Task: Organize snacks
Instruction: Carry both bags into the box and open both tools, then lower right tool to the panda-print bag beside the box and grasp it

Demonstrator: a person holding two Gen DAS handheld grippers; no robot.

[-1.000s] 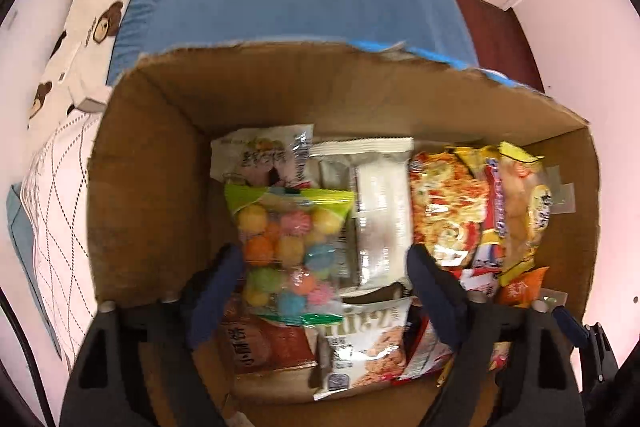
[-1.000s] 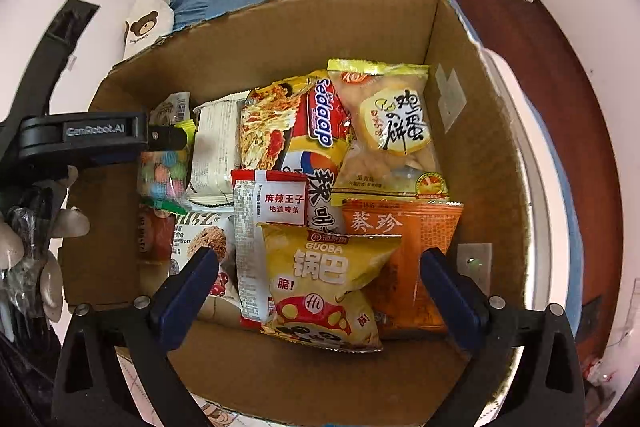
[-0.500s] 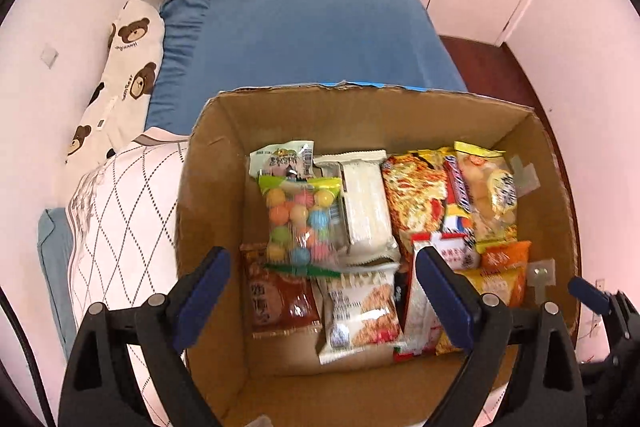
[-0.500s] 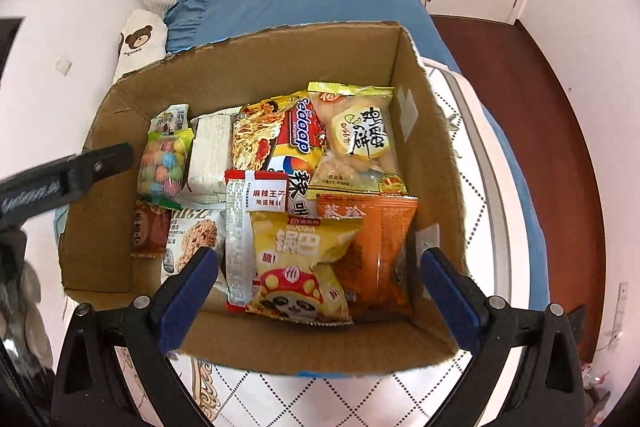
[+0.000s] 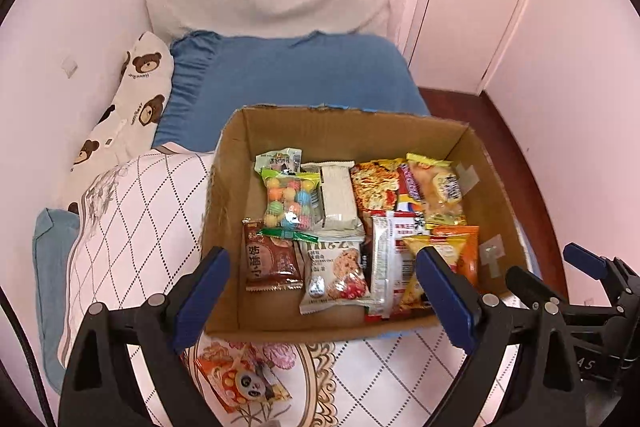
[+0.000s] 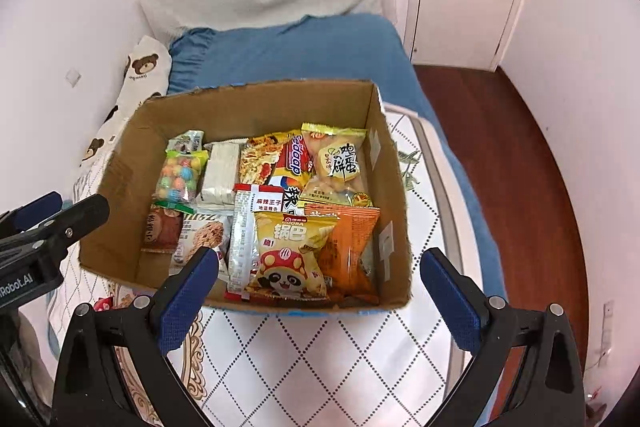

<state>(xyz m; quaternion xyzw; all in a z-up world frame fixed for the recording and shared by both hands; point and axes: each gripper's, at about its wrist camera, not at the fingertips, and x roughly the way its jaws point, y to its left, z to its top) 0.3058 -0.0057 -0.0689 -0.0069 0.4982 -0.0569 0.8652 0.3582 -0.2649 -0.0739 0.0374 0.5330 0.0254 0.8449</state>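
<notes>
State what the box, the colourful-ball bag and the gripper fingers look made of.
Box: matte brown corrugated cardboard, ragged cut rim. Colourful-ball bag: clear glossy plastic film, contents showing through. Left gripper fingers: black rigid frames, probably plastic, with matte blue pads.

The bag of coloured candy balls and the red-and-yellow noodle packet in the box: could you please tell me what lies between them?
A white wrapped packet lies between the candy ball bag and the noodle packet, its edges meeting both; the left wrist view shows it best.

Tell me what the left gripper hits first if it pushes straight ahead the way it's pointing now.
Most likely the snacks at the near end of the cardboard box: the left gripper, open, points at the white cookie packet. Depth is unclear; held low, it might catch the box's near wall first.
</notes>
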